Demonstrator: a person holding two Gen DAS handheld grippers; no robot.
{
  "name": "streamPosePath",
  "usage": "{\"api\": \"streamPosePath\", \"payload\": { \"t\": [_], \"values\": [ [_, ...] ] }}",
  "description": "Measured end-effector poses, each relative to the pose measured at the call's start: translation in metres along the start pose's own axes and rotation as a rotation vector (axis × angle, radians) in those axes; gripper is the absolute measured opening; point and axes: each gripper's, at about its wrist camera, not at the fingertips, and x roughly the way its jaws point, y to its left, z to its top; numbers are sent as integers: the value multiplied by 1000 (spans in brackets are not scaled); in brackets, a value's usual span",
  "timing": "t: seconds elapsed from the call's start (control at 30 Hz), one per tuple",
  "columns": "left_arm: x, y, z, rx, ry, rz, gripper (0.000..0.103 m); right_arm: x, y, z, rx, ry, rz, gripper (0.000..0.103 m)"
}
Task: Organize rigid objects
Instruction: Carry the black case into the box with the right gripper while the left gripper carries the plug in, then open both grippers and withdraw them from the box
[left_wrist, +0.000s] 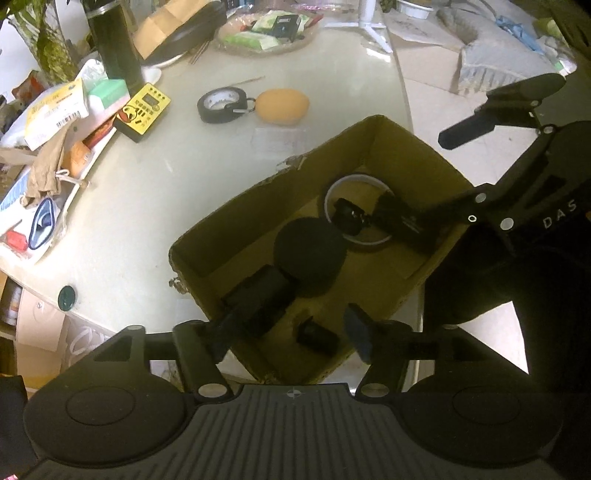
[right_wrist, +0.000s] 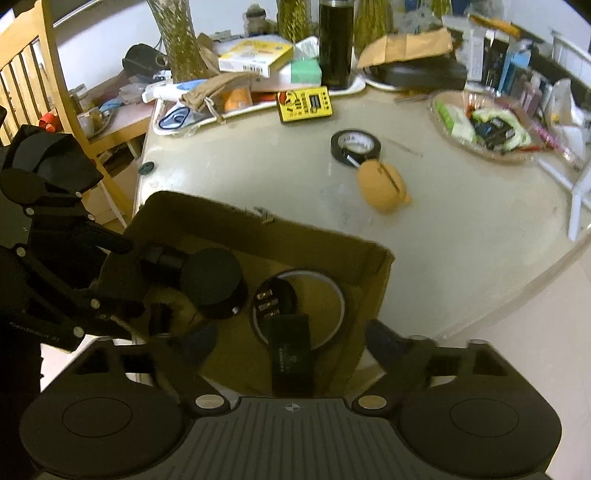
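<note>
An open cardboard box (left_wrist: 406, 147) stands at the table's near edge. Inside lie a black microphone with a foam head (left_wrist: 308, 254), a tape ring (left_wrist: 356, 214) (right_wrist: 332, 295), a black plug adapter (right_wrist: 290, 350) across the ring, and a small black block (left_wrist: 317, 338). My left gripper (left_wrist: 290, 332) hangs open over the box's near end, the microphone handle by its left finger and the small block between the fingers. My right gripper (right_wrist: 291, 343) is open and straddles the box wall, the adapter lying loose between its fingers; one of its fingers (left_wrist: 476, 123) is outside the box.
On the table beyond the box lie a black tape roll (left_wrist: 221, 105) (right_wrist: 354, 146), an orange case (left_wrist: 282, 107) (right_wrist: 384, 186) and a yellow device (left_wrist: 144, 110) (right_wrist: 304, 103). A cluttered tray (right_wrist: 192, 120), a tall black bottle (right_wrist: 336, 44) and a glass dish (right_wrist: 480, 125) stand behind. A wooden chair (right_wrist: 29, 74) is left.
</note>
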Motion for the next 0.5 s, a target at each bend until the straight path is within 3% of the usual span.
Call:
{"api": "streamPosePath", "payload": {
  "t": [0.2,0.5],
  "values": [
    [0,0,1,1,3,3,65,-1,-2,2,-1,-6,-11,103],
    [-1,0,1,-2,3,2,65,-1,-1,1,-4,-7,-11,103]
  ]
}}
